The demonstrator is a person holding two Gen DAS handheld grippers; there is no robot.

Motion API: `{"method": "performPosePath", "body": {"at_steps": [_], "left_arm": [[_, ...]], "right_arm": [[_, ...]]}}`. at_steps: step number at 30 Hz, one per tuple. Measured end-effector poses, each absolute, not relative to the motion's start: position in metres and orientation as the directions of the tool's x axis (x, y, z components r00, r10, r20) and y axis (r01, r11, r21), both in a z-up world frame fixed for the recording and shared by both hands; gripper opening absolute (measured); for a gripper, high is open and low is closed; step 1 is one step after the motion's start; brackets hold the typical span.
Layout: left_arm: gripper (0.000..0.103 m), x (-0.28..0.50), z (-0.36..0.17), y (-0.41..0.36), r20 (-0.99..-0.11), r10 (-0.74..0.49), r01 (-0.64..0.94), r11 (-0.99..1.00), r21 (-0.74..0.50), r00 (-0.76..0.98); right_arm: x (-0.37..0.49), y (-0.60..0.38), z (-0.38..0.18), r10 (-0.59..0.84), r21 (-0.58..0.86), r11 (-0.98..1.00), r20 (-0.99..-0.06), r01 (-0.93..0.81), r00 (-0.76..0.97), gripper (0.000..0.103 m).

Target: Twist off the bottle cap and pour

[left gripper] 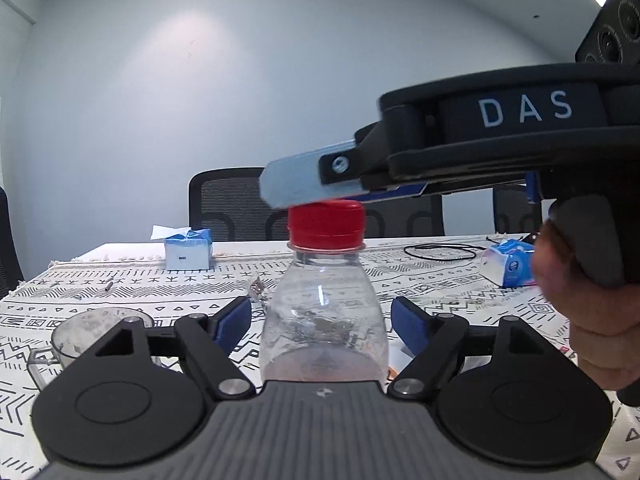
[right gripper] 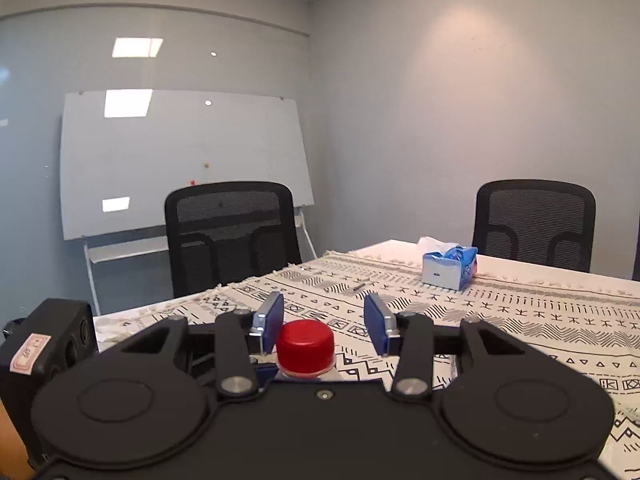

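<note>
Presently I find the clear bottle (left gripper: 324, 320) standing upright on the patterned tablecloth (left gripper: 420, 280), close in front of my left gripper (left gripper: 322, 320), with its red cap (left gripper: 326, 222) screwed on. That gripper's blue pads (left gripper: 230, 322) stand spread to either side of the bottle's body, apart from it on both sides. A reddish-brown layer shows low in the bottle. My right gripper (right gripper: 326, 320) hangs just above the cap; from the left wrist view one pale finger (left gripper: 304, 182) appears to rest on the cap's top edge, though I cannot tell whether it touches. From the right wrist view its jaws are spread wide, the cap (right gripper: 306, 346) lying near and below, between the pads and ungripped. A clear cup (left gripper: 86, 334) sits on the cloth to the near left of the bottle. A blue tissue box (left gripper: 188, 250) stands at the far left, and a blue packet (left gripper: 508, 262) lies to the right beside a black cable (left gripper: 440, 251).
</note>
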State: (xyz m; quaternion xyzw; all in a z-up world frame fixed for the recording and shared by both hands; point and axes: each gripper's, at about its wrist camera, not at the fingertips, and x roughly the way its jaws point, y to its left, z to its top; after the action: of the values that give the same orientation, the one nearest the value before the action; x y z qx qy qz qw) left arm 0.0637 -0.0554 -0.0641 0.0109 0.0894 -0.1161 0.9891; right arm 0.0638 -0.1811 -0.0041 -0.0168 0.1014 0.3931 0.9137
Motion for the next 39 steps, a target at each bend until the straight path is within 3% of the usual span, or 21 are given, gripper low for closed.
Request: {"method": "performPosePath", "body": {"at_steps": [4,6,17,29,34,39], "left_arm": [[0.056,0.061,-0.066,-0.060,-0.169,-0.230,0.238,0.971,0.028,0.958],[0.055,0.058,-0.067,-0.062,-0.166,-0.224,0.232,0.972,0.032,0.960],[0.051,0.060,-0.066,-0.059,-0.170,-0.237,0.245,0.969,0.029,0.957],[0.051,0.058,-0.065,-0.056,-0.174,-0.250,0.256,0.967,0.011,0.953],[0.052,0.054,-0.065,-0.059,-0.165,-0.227,0.232,0.973,0.011,0.960],[0.051,0.052,-0.065,-0.055,-0.160,-0.223,0.227,0.974,0.001,0.961]], "right_arm": [[0.067,-0.159,-0.005,0.684,0.018,0.712,-0.245,-0.702,0.687,0.045],[0.068,-0.151,-0.005,0.667,0.006,0.725,-0.254,-0.689,0.700,0.034],[0.065,-0.146,-0.011,0.669,-0.054,0.712,-0.252,-0.700,0.700,0.032],[0.093,-0.162,-0.008,0.834,-0.047,0.494,-0.254,-0.868,0.489,0.032],[0.086,-0.152,-0.007,0.753,0.065,0.634,-0.281,-0.771,0.595,0.034],[0.074,-0.137,-0.012,0.648,0.041,0.749,-0.260,-0.662,0.716,0.033]]}}
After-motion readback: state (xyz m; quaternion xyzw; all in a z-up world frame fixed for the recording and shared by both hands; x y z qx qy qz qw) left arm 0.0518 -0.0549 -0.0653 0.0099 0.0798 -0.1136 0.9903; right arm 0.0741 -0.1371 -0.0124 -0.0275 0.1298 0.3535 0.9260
